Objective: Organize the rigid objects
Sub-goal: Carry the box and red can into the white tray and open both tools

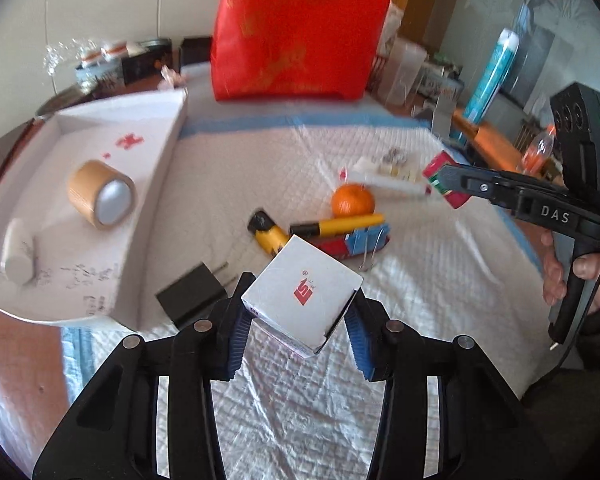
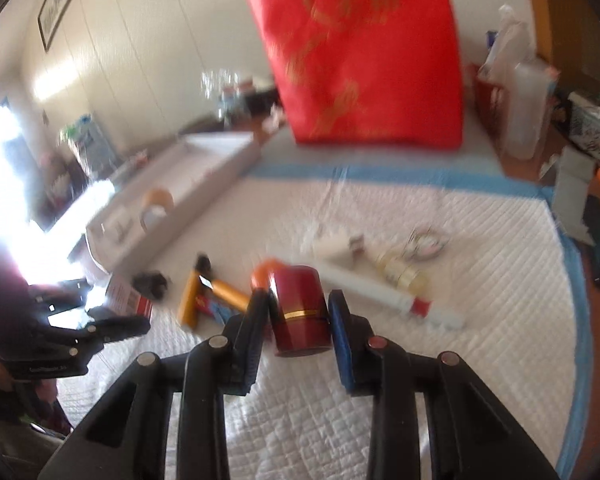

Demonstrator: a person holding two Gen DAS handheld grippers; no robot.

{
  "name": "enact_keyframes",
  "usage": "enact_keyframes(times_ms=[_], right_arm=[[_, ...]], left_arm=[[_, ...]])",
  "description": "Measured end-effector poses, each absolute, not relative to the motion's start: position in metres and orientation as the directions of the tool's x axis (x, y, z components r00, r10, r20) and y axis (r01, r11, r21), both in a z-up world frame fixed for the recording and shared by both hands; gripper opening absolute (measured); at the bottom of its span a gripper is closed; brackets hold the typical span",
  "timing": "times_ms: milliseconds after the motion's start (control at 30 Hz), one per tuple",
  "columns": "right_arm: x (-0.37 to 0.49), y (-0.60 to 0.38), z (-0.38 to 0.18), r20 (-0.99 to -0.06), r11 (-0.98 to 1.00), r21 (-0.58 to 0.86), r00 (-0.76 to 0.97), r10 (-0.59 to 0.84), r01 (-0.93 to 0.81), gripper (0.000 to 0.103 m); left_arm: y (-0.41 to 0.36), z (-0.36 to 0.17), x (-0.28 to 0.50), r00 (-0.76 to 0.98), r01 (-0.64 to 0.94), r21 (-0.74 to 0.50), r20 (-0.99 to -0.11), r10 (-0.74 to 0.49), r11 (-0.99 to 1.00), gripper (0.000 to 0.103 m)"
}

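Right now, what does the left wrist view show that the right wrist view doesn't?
Left wrist only: the left gripper shut on a white box, a black charger on the pad, and a white bottle lying in the tray.

Right wrist only: the right gripper closed on a dark red can, and a framed picture on the wall.

Both: the red bag, the tape roll in the tray, the orange, the yellow tools and the quilted pad.
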State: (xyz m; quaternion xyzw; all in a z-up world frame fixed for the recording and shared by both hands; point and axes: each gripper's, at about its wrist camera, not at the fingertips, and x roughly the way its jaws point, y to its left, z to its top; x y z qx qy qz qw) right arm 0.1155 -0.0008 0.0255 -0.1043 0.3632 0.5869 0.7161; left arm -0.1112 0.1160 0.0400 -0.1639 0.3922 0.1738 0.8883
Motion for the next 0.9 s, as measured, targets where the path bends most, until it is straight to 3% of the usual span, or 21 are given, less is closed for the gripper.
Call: enact_keyframes(times_ms=[500,900], right_arm=[[0.08,-0.031,0.122,-0.395,0.225,0.243,0.115,0.911,-0.944,0.031],[0.054,-0.012,0.139,-0.354,0.155,0.239,0.063,0.933,-0.959,0.031]], left_arm=[[0.132,0.138,-0.164,0.739,-0.515,-0.13,-0.567,0.362,0.847,0.043],[0.159,0.15,-0.219,0.702,-0.616,-0.127,-0.536,0.468,0.778,0.043]])
